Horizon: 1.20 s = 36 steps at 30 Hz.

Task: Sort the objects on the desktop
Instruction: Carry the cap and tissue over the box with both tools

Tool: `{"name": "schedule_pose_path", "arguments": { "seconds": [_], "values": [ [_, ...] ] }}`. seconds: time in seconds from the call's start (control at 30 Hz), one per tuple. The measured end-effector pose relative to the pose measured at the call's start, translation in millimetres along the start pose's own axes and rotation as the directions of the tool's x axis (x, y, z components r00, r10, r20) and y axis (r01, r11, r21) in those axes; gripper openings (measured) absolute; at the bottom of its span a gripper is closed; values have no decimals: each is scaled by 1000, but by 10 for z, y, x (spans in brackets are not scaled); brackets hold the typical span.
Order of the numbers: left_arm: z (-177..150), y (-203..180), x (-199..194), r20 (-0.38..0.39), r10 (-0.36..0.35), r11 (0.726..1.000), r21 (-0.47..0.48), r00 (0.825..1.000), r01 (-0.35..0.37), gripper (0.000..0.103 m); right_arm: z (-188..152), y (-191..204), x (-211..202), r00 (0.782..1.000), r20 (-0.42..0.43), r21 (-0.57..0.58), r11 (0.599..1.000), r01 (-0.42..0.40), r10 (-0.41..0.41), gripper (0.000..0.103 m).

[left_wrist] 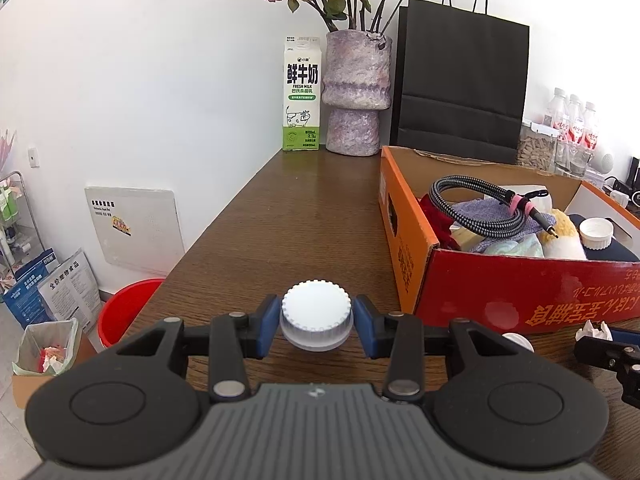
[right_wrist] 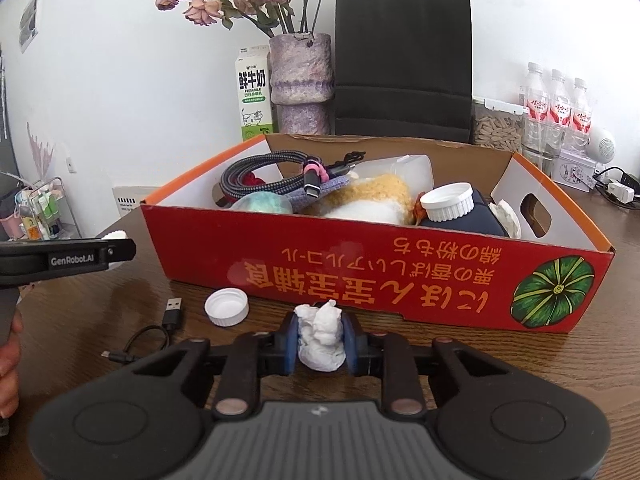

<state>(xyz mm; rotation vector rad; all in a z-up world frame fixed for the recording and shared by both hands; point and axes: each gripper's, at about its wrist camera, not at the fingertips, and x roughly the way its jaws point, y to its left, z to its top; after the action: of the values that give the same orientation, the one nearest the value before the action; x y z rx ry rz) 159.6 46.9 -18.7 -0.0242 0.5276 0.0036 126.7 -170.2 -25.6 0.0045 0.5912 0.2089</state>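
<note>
While we look across the dark brown wood-grain bench [right_wrist: 100,288], the largest thing on it is the red and orange cardboard box [right_wrist: 360,264], open-topped, printed with upside-down orange characters and a green pumpkin. Behind it stand a matte black paper bag [right_wrist: 402,64] with cord handles, a rough mottled purple vase [right_wrist: 301,80] of dried roses, and a white and green milk carton [left_wrist: 301,94].

Inside the box we see soft cloth and fluffy yellow and white items, a coiled braided cable [right_wrist: 256,178] bound with a pink strap, and a dark container topped with a ribbed white lid [right_wrist: 447,201].

Our left hand-held gripper [left_wrist: 316,322] has its blue pads clamped on the sides of a round white ribbed bottle cap [left_wrist: 316,312], held just above the bench, left of the box.

Our right hand-held gripper [right_wrist: 321,340] is squeezed on a crumpled white tissue wad [right_wrist: 322,338], soft and lumpy, directly in front of the box's long red wall.

Another white cap [right_wrist: 227,306] lies open side up on the bench, just left of the tissue, with a thin black USB cable [right_wrist: 160,328] beside it.
</note>
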Motion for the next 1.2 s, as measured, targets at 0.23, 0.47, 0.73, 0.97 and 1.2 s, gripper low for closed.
{"name": "schedule_pose_path", "arguments": {
  "seconds": [0.23, 0.47, 0.73, 0.97, 1.2],
  "values": [
    [4, -28, -58, 38, 9, 1000, -1, 999, -9, 41, -52, -40, -191, 997, 74, 12, 1000, -18, 17, 22],
    [56, -51, -237, 104, 16, 999, -39, 994, -12, 41, -28, -150, -448, 987, 157, 7, 999, -44, 43, 22],
    [364, -321, -346, 178, -74, 995, -52, 981, 85, 41, 227, -532, -583, 969, 244, 47, 999, 12, -23, 22],
    [715, -766, -185, 184, -129, 987, -72, 975, 144, 41, 634, -817, -354, 953, 293, 49, 996, 70, -82, 22],
    [946, -1122, 246, 173, -134, 988, -58, 976, 146, 41, 979, -1073, 118, 949, 299, 89, 993, 73, -97, 22]
  ]
}}
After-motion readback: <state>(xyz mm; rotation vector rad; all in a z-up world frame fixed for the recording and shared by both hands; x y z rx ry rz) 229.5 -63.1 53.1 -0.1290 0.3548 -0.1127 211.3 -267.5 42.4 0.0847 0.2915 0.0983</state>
